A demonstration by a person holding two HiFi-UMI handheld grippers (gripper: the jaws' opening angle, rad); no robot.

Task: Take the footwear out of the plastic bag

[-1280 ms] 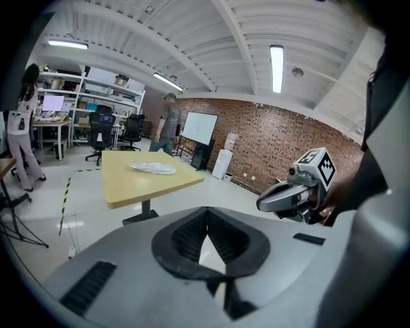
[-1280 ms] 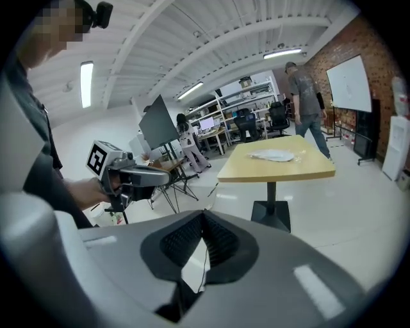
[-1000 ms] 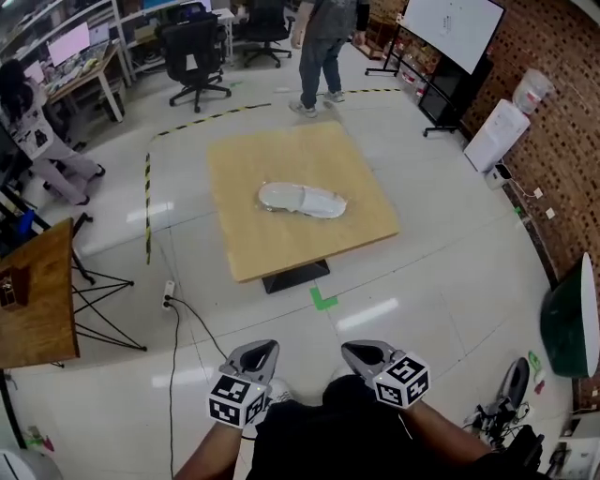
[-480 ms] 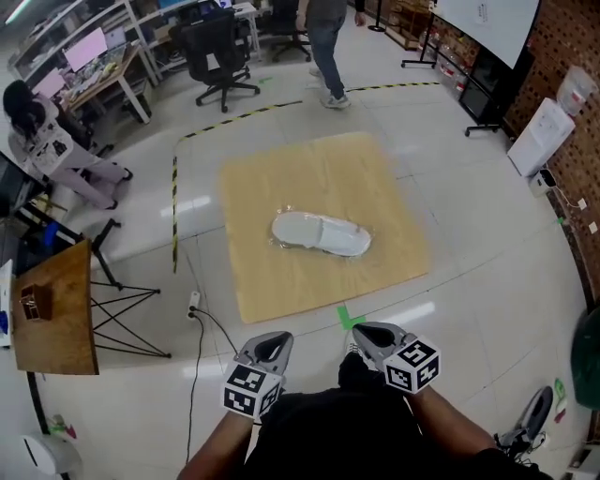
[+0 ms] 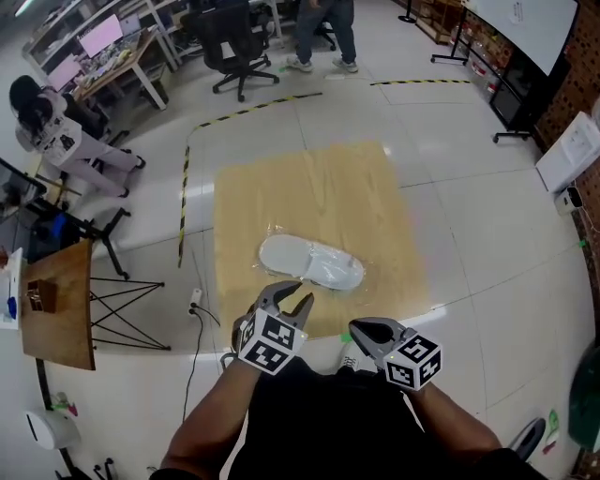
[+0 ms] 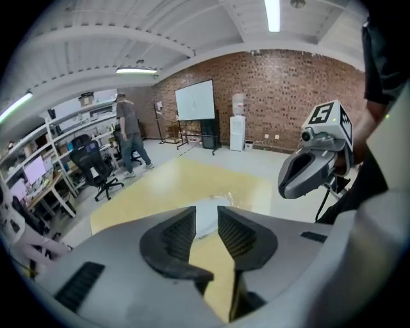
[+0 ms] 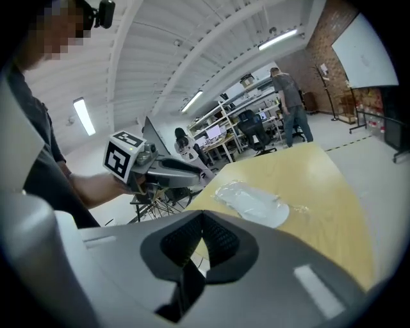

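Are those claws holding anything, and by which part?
Nothing. The left claw has just been opening, empty; the right claw is shut on nothing. The bagged slipper lies untouched.

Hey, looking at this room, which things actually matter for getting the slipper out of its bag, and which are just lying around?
For the job:
slipper
plastic bag around it
wooden table they lie on

Just lying about:
office chair
small side table
floor cable
whiteboard
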